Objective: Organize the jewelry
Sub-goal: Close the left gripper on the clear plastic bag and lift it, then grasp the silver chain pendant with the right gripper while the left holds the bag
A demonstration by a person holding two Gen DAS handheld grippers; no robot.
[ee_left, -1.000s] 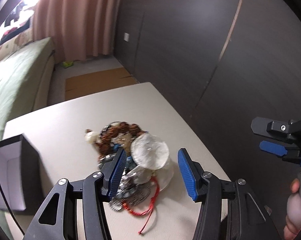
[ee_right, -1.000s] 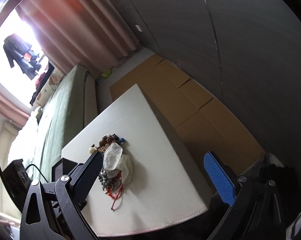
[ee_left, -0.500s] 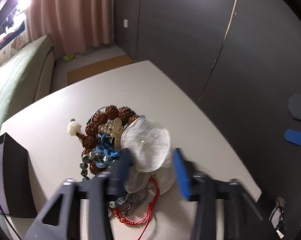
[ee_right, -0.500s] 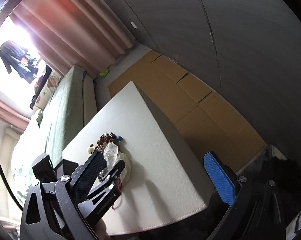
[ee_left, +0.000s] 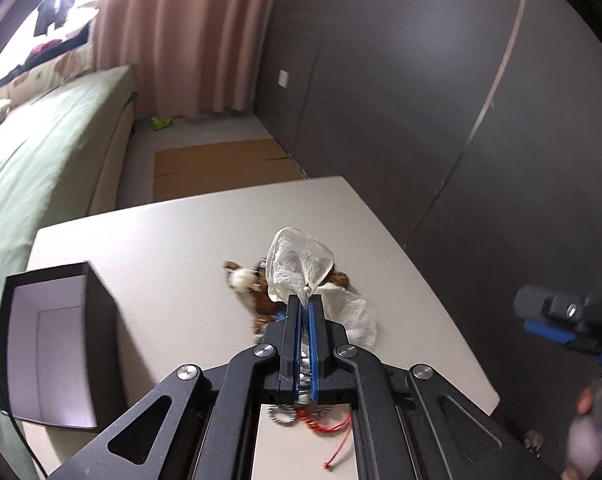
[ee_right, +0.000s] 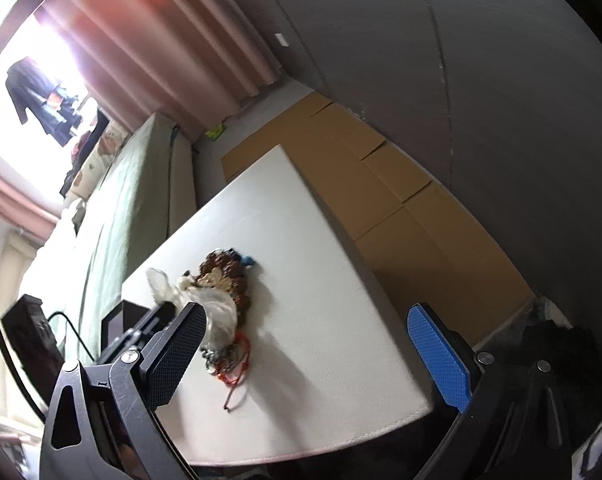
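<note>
A pile of jewelry (ee_right: pixel 225 276) lies on the white table (ee_right: pixel 321 320): brown beads, blue beads, a silver chain and a red cord (ee_left: pixel 325 428). My left gripper (ee_left: pixel 305 302) is shut on a translucent shell disc earring (ee_left: pixel 299 266) and holds it up above the pile. A second pale shell piece (ee_left: pixel 351 314) lies on the pile. A black box with a white inside (ee_left: pixel 49 344) stands open at the table's left. My right gripper (ee_right: pixel 301 344) is open and empty, off the table's near right corner, also seen in the left wrist view (ee_left: pixel 557 320).
A green bed (ee_left: pixel 33 148) runs along the left of the table. Flattened cardboard (ee_right: pixel 381 192) covers the floor beyond and to the right of the table. A dark wall (ee_left: pixel 421 80) stands close on the right. Pink curtains (ee_left: pixel 181 32) hang at the back.
My left gripper has closed from wide open onto the shell disc earring and lifted it off the pile. My right gripper has stayed open beside the table.
</note>
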